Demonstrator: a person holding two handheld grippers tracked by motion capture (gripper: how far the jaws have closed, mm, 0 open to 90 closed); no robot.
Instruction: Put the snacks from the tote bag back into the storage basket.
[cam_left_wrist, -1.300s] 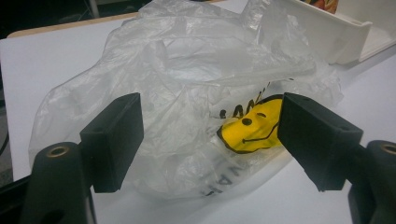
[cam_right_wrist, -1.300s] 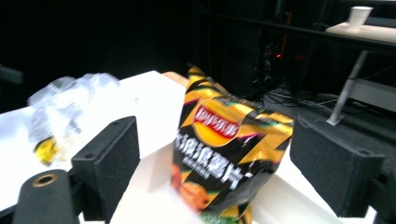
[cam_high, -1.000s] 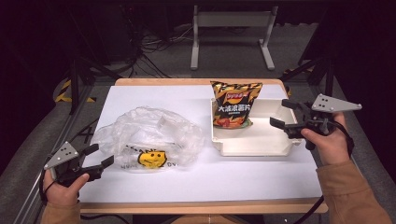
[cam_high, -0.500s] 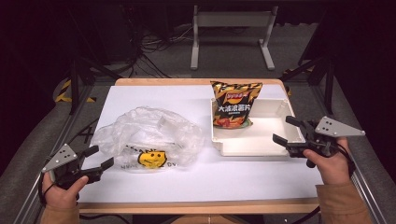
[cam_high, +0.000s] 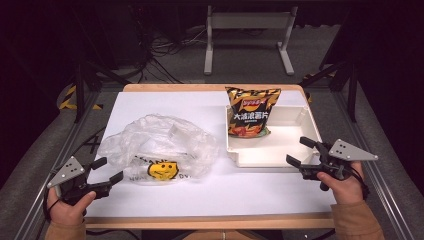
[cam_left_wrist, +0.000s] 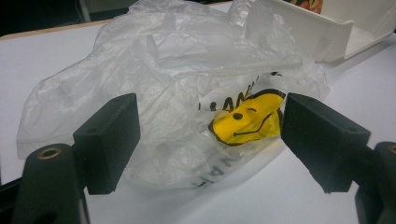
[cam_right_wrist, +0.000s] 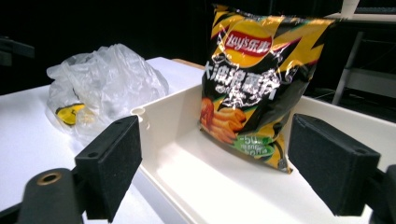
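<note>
Both grippers stand idle with jaws spread, holding nothing. The left gripper (cam_high: 104, 177) rests low on the white surface (cam_high: 260, 192), aimed at the crumpled plastic bag (cam_high: 160, 147) just ahead, presumably ready to open it. The right gripper (cam_high: 300, 154) sits at the white tray's (cam_high: 310, 122) near corner, facing the chip bag (cam_high: 250, 112) propped upright against the tray's far wall, within easy reach.

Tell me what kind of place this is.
Likely a lab or recording workshop: a white-topped table on a metal frame, loose cables on the dark floor, and a grey metal stand behind.
</note>
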